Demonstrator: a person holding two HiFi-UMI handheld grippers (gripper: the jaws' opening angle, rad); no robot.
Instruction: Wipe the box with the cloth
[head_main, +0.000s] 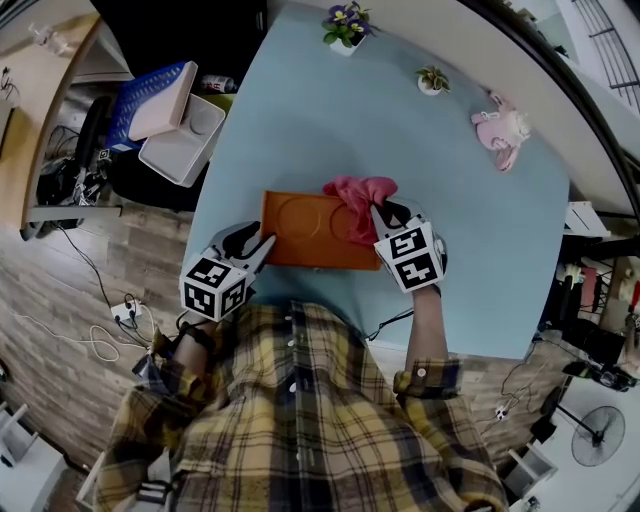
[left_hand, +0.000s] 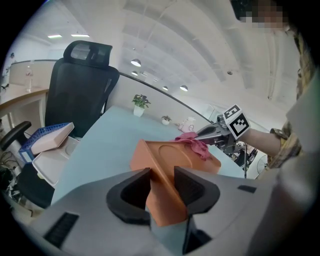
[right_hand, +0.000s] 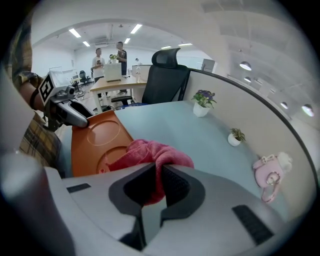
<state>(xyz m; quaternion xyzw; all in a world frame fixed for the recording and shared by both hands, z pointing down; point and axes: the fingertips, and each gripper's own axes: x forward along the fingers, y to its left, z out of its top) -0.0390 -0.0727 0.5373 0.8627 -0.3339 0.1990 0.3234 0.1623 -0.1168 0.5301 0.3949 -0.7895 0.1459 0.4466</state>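
An orange flat box with round recesses in its top lies on the light blue table near the front edge. My left gripper is shut on the box's near left corner, the corner wedged between both pads. My right gripper is shut on a pink cloth, which lies bunched on the box's right end. In the right gripper view the pink cloth runs down between the pads.
Two small potted plants and a pink plush toy stand at the table's far side. To the left of the table stand a black office chair, a blue basket and white trays. The person's plaid shirt fills the foreground.
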